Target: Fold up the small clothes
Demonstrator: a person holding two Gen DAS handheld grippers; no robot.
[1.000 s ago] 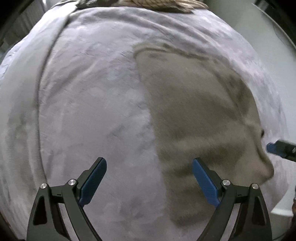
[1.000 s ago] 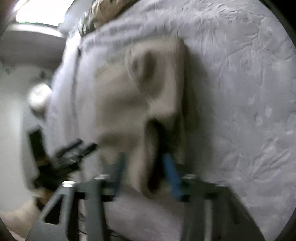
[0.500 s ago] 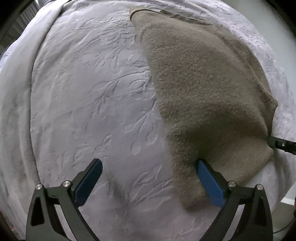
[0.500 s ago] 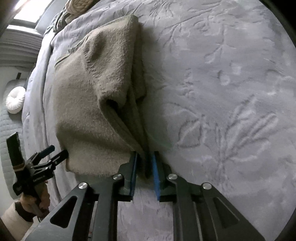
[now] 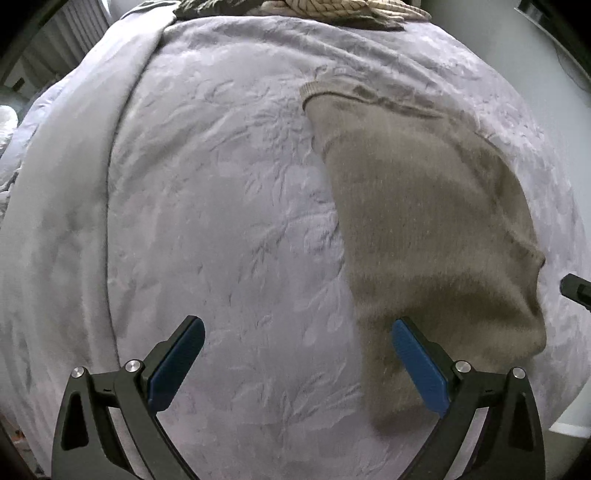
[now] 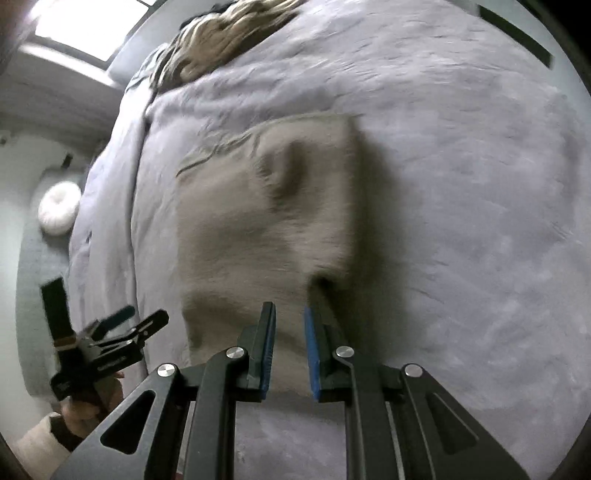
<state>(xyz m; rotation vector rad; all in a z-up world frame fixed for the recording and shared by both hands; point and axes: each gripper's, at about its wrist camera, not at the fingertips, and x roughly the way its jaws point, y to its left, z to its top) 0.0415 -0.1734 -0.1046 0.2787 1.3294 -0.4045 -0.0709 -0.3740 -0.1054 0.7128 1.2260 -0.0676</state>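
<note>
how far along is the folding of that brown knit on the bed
Done: the brown knit lies folded over itself on the grey bedspread, one layer doubled along its edge. In hand: nothing; the left gripper is wide open, the right gripper slightly open and empty. Left: probably another fold crosswise.

Bedspread (image 5: 229,206): pale lilac-grey, embossed with a tone-on-tone leaf-and-flower pattern; folded garment (image 5: 424,229) toward its right edge: plain taupe-brown fuzzy knit, no print; left gripper (image 5: 295,354) and right gripper (image 6: 290,350): black frames, blue pads, silver screw heads; braided item (image 5: 332,5) at far edge: cream and tan; round cushion (image 6: 59,210): white.
</note>
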